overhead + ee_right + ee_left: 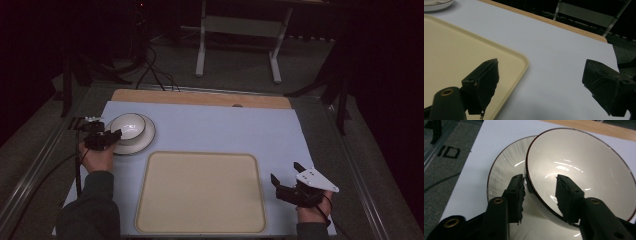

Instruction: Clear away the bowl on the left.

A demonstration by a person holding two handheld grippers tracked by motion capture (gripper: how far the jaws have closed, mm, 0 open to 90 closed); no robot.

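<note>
A white bowl [128,125] with a thin dark rim sits on a white plate [146,139] at the left of the pale mat. My left gripper [112,136] is at the bowl's near-left edge. In the left gripper view the bowl [579,170] looms over the plate [504,170], and the left gripper [540,180] straddles the rim, one jaw outside the wall and one inside. A wide gap still shows between the pads, so it is open. My right gripper [285,171] hovers open and empty to the right of the tray; in its own view the right gripper [541,62] has bare mat between its jaws.
A large beige tray [200,192] lies empty at the middle front, its corner [521,60] close to the right gripper's left jaw. A wooden strip [200,98] edges the table's far side. A white frame [240,30] and cables [155,70] lie on the floor beyond.
</note>
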